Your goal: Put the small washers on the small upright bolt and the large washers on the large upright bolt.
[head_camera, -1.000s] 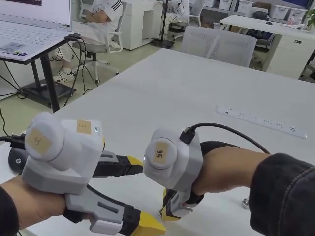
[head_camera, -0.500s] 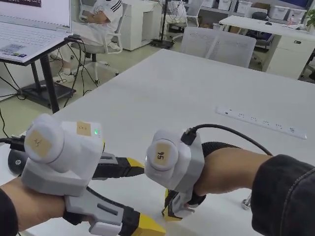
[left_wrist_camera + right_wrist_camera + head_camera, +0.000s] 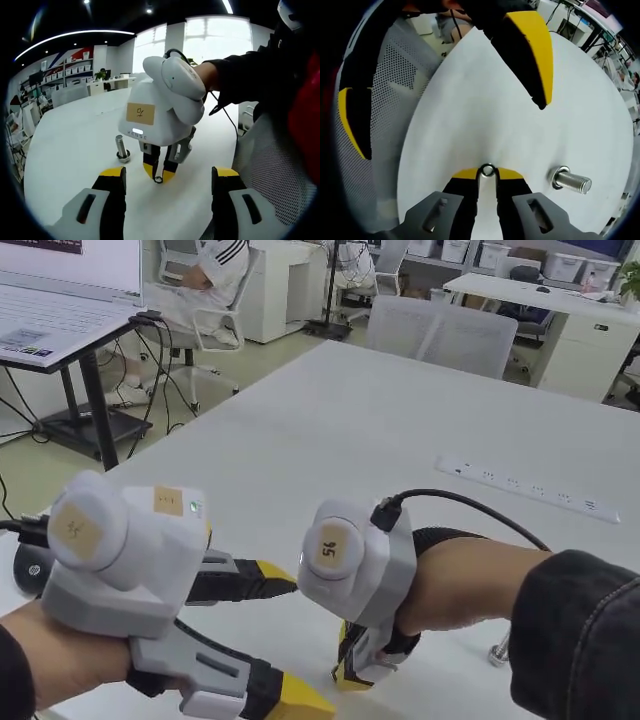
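The right gripper [image 3: 487,176] points down at the white table [image 3: 380,440], low in the middle of the head view. Its yellow-tipped fingers are drawn nearly together and pinch a small metal washer [image 3: 158,179] by its rim. In the right gripper view the ring sits in the narrow gap between the two tips at the bottom centre. In the left gripper view the washer hangs at the very end of those tips, close over the tabletop; whether it touches the surface cannot be told.

An upright bolt [image 3: 570,181] stands on its head on the table, threaded shaft up. It is near the pinched washer but apart from it, at lower right in the right gripper view and left of the right gripper's tips in the left gripper view. Its size class cannot be told.

The left gripper [image 3: 312,645] sits at lower left of the head view with its fingers spread wide and nothing between them. Its two yellow tips rise from the bottom of its own view, one on each side of the right gripper's tips, touching neither.
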### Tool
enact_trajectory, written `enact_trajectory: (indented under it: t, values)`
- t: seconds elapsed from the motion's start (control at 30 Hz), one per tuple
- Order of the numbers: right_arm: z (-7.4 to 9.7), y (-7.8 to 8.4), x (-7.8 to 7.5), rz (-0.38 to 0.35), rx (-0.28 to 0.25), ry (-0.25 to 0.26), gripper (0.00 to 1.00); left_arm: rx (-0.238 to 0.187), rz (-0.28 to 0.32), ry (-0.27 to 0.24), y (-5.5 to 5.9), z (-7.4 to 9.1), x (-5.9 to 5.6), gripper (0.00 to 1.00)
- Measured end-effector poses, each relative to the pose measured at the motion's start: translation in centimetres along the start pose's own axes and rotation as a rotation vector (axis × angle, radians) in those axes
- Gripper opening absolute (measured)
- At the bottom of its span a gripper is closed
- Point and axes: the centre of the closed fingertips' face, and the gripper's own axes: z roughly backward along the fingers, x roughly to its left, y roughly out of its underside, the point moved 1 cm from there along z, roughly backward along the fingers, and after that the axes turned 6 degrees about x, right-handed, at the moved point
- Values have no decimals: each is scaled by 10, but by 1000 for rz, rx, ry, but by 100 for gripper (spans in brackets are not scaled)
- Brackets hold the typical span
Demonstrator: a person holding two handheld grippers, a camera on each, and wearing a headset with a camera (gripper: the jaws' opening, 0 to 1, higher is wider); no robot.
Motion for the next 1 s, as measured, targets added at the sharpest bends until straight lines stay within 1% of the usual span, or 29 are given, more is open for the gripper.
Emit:
enact_trajectory:
  t: [0.13,0.23,0.33,0.53,0.7,1.0]
  values:
    - [0,0,0,9,0,3,13,3,-2,-1,0,0,0,69]
    - [0,0,1,3,-12,5,13,2,-1,-2,0,0,0,69]
    - [2,4,1,-1,-5,10,13,4,-2,-2,0,0,0,69]
    - [11,11,-2,-28,-21,17,13,5,0,-1,0,0,0,69]
    - [19,23,1,-47,-21,24,13,6,-1,0,0,-1,-1,69]
    - [32,46,0,-103,-27,48,13,10,-2,5,0,-2,-3,69]
